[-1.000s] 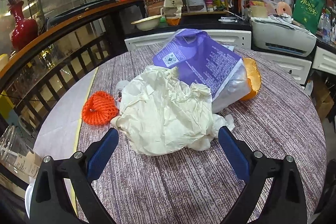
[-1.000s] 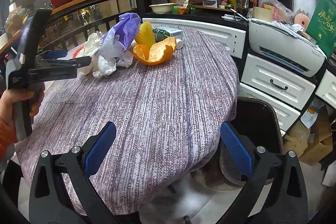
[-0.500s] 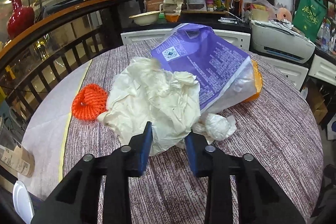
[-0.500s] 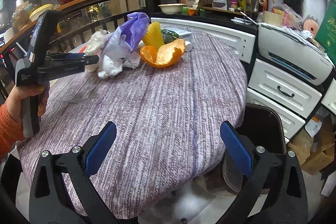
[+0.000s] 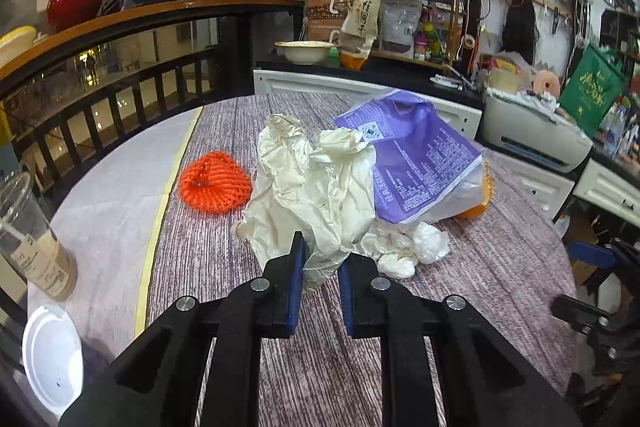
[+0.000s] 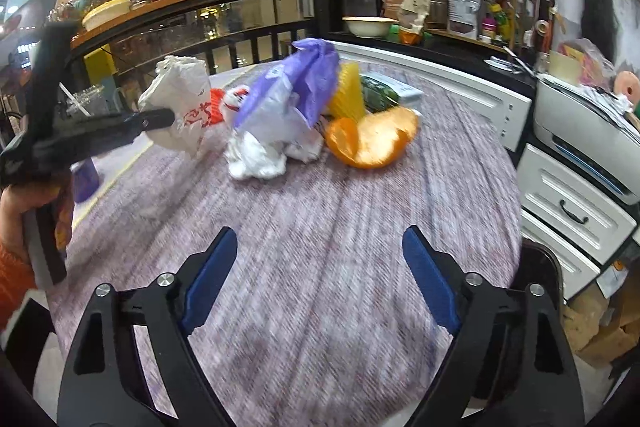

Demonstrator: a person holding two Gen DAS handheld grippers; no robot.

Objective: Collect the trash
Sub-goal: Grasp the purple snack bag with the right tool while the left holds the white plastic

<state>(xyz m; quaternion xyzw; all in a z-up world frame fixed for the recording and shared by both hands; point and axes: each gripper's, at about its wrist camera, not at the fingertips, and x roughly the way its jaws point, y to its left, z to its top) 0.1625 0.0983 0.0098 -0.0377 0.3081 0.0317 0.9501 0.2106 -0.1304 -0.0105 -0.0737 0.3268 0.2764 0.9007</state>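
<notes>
Left wrist view: my left gripper (image 5: 320,267) is clamped on the crumpled cream paper bag (image 5: 316,183), lifted at the pile's near edge.

My right gripper (image 6: 320,267) hangs wide open over bare tablecloth (image 6: 320,227). I judge the thin pinch could slip or tear. Purple bag (image 5: 416,163) leans on it and may drag; white tissues (image 5: 412,247) and orange net (image 5: 214,183) lie just beside.

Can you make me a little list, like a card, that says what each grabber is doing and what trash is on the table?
left gripper: shut on the crumpled cream bag, lifted off the table
right gripper: open, holding nothing, above the tablecloth
still on table: purple bag, white tissue wads, orange net, orange peel
bin: dark bin beside the table
picture: right view is blurry
</notes>
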